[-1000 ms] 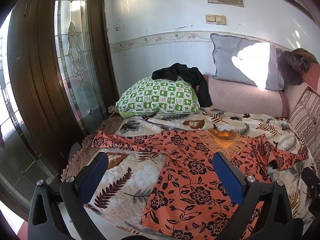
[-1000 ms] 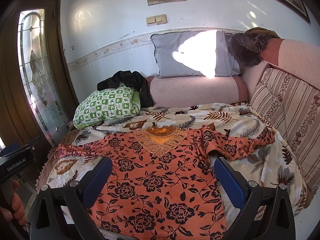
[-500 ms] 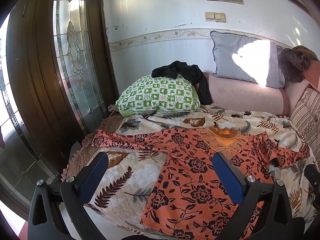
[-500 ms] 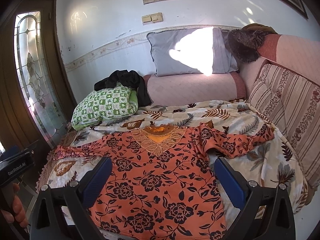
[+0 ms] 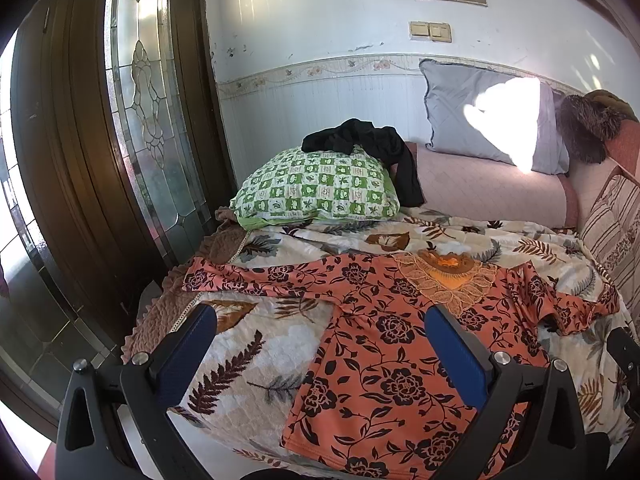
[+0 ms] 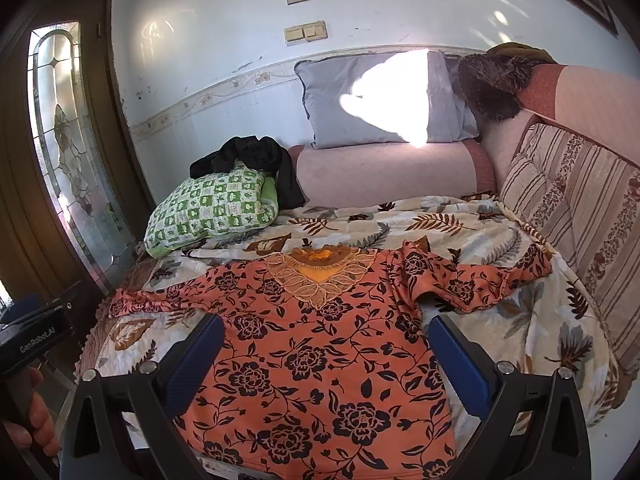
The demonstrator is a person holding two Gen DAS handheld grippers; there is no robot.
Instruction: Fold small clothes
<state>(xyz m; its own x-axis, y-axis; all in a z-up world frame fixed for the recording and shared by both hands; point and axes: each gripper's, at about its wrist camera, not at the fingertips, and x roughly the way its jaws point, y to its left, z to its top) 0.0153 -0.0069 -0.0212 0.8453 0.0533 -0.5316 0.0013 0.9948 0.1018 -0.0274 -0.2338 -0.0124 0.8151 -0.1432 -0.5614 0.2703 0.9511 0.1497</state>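
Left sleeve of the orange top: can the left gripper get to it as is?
Probably yes. The left gripper is open above the bedspread, and the sleeve lies flat ahead with nothing in between.

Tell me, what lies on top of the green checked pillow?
A crumpled black garment lies on the green pillow, one end hanging down its side. What is beneath the garment is covered.

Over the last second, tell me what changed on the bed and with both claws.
Little changed. Both views shifted slightly, so the claws drifted a bit, but nothing was gripped or released. The left claw and right claw stay open above the orange floral top, which still lies spread flat on the leaf-print bedspread.
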